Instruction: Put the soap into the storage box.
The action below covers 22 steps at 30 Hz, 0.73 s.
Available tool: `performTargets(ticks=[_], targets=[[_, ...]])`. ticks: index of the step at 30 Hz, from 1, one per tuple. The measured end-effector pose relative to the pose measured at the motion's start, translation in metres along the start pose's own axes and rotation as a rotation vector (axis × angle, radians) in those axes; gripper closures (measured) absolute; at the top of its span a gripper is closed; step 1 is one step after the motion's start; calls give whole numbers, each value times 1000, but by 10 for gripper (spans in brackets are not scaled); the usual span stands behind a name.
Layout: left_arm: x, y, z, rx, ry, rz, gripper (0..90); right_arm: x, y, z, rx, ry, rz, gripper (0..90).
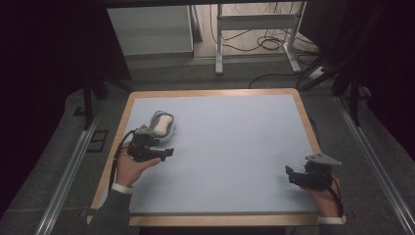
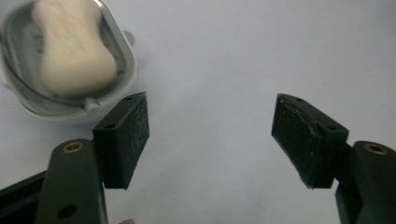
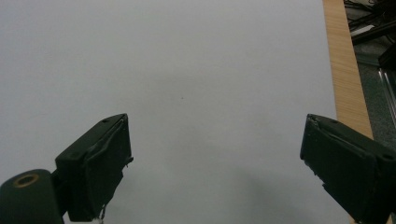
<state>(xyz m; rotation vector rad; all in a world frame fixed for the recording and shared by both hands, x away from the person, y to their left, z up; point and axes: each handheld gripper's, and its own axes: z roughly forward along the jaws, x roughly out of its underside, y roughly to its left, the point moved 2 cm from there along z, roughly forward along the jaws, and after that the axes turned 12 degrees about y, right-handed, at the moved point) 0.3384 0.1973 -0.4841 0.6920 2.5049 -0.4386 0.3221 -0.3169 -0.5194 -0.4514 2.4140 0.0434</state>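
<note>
The soap [image 2: 74, 53] sits in its dish [image 2: 122, 70] near the table's [image 1: 235, 147] left edge. My left gripper [image 2: 212, 140] is wide open, empty, beside it. My right gripper [image 3: 219, 172] waits open too. Next I must reach over the soap.

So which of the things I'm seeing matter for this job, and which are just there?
In play:
- bar of soap, lying in its dish
- soap dish, on the table beside the left gripper, which is open
- left gripper, nearest to the dish

Just there:
- right gripper, open over bare mat
- blue mat
- desk frame and cables on the floor beyond
</note>
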Motion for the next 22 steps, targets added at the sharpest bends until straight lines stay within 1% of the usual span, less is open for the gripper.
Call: performTargets(ticks=[3, 4, 5, 7, 8, 9, 11, 12, 14, 15, 17, 19, 22], targets=[[15, -7, 4, -8, 6, 5, 279, 0, 1, 0, -1, 1, -2, 84], [22, -9, 6, -6, 4, 0, 278, 0, 1, 0, -2, 0, -3, 84], [22, -9, 6, -6, 4, 0, 278, 0, 1, 0, -2, 0, -3, 84], [31, -12, 8, 3, 1, -13, 275, 0, 1, 0, -2, -2, -6, 84], [38, -15, 9, 16, -12, -26, 275, -1, 2, 0, -1, -2, -6, 84], [38, -15, 9, 16, -12, -26, 275, -1, 2, 0, -1, -2, -6, 84], [43, -18, 11, 25, -11, -25, 274, -1, 2, 0, -2, -3, -6, 84], [44, -19, 12, 26, -13, -32, 273, -1, 2, 0, -3, -3, -6, 84], [46, -19, 14, 12, 6, -28, 273, -1, 3, 0, -2, -3, -9, 84], [47, -18, 14, 7, 6, -26, 271, -1, 3, 0, -1, -2, -8, 84], [49, -18, 15, 13, 1, -40, 271, -1, 3, 0, -2, -4, -11, 84], [51, -18, 16, 14, 3, -36, 271, -2, 4, -1, -1, -7, -11, 84], [51, -19, 14, 13, -4, -43, 267, -3, 5, -2, 1, -14, -15, 84]])
